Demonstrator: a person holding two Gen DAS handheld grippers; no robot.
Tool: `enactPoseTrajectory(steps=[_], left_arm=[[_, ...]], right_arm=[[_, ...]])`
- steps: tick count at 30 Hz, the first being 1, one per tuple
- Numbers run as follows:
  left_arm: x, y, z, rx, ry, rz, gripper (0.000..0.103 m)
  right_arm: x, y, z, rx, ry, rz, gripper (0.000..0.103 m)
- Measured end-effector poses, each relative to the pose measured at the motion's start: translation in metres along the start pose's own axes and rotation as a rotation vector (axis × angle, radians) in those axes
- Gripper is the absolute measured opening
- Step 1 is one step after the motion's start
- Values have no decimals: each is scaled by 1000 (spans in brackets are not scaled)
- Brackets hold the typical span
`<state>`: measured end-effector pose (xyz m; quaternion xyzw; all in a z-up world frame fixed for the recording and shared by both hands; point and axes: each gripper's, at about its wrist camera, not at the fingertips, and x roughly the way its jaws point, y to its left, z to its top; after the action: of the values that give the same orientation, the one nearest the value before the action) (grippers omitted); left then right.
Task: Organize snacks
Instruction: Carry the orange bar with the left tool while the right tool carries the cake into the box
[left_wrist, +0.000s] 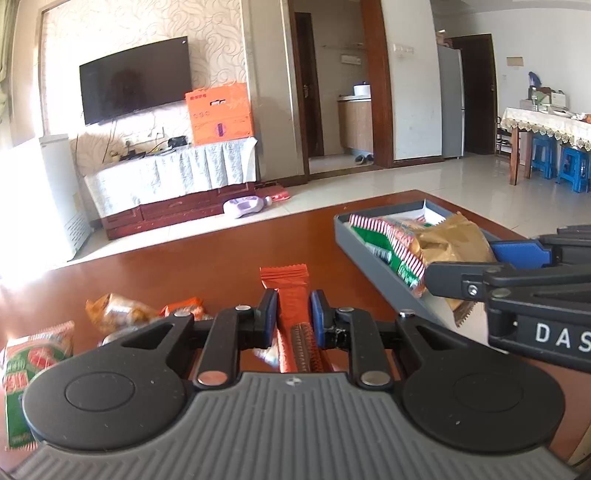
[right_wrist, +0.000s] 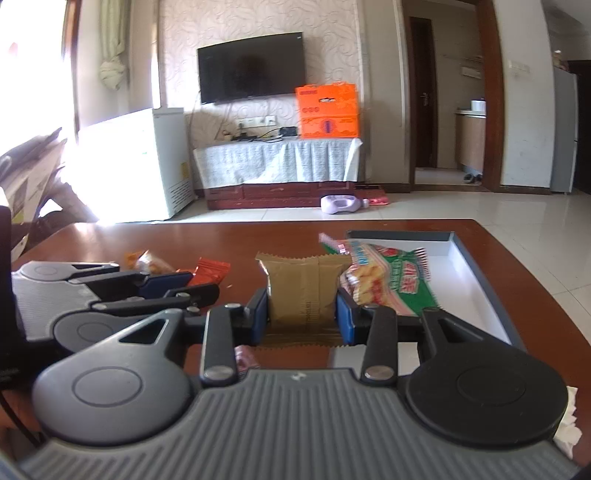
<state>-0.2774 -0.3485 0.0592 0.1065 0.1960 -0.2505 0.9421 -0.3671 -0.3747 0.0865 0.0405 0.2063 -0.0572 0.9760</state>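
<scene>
While the right claw (right_wrist: 301, 317) pinches a tan packet (right_wrist: 303, 286) just left of the tray (right_wrist: 480, 284) (nearer arm), the left claw (left_wrist: 293, 314) clamps 1 orange bar (left_wrist: 291, 295) pointing forward above the tabletop (left_wrist: 221, 251).

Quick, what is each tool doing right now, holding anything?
Left tool: closed on the orange snack bar.
Right tool: closed on the brown snack packet.

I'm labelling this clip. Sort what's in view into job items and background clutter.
Job items: orange snack bar in left gripper; brown packet in right gripper; grey tray with green-and-red packets; loose snacks on table.

Background: TV, orange box, white freezer, purple toy on floor.
</scene>
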Motion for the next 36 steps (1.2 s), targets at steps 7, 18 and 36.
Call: enactPoseTrajectory(steps=[7, 18, 36], left_arm=[[13, -10, 15, 21, -37, -18, 24], [30, -32, 19, 26, -38, -71, 24], [90, -68, 36, -23, -26, -180, 24]], right_arm=[[-3, -18, -1, 26, -9, -41, 41], [-4, -26, -2, 33, -15, -83, 41], [6, -62, -13, 73, 47, -170, 41]])
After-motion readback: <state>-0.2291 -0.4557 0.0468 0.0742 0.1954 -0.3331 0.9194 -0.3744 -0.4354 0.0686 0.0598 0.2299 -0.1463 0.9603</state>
